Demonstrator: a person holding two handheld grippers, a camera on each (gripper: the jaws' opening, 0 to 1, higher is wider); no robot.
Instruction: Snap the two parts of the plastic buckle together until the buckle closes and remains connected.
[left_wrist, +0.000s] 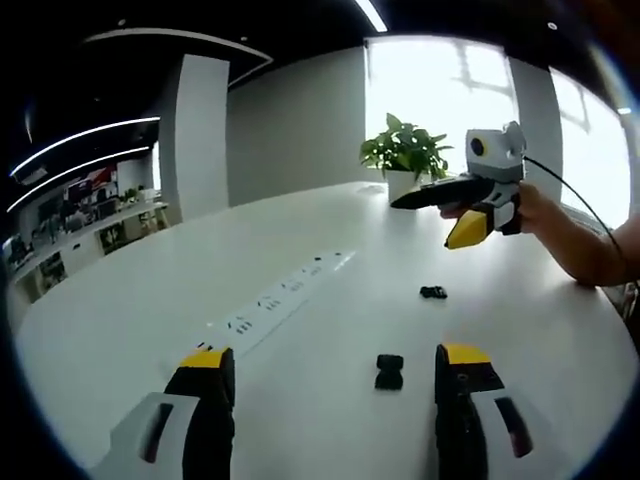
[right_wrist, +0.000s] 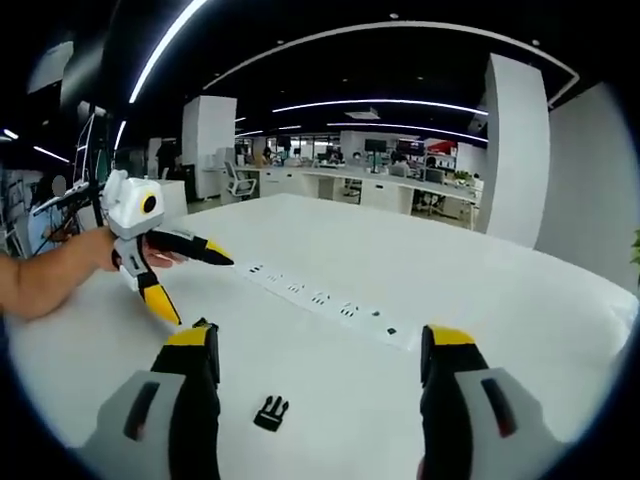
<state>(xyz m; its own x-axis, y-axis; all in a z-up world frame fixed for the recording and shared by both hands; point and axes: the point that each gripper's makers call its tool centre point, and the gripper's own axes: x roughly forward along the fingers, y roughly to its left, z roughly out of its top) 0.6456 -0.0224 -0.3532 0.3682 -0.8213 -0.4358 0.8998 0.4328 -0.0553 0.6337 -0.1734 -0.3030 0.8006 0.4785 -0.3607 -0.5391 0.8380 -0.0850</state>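
Jaws spread wide on the left gripper (left_wrist: 327, 375), a small black plastic buckle half (left_wrist: 389, 371) lying between them on the white table (left_wrist: 150, 300), its mate (left_wrist: 432, 292) at one o'clock. Right gripper (right_wrist: 317, 355), equally agape, hovers over the pronged half (right_wrist: 270, 412). Nothing grasped or joined yet.

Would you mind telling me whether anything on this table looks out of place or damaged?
Nothing stands out. The two black buckle halves, one between the left gripper's open jaws and the pronged one before the right gripper, lie apart on the white table, apparently intact.
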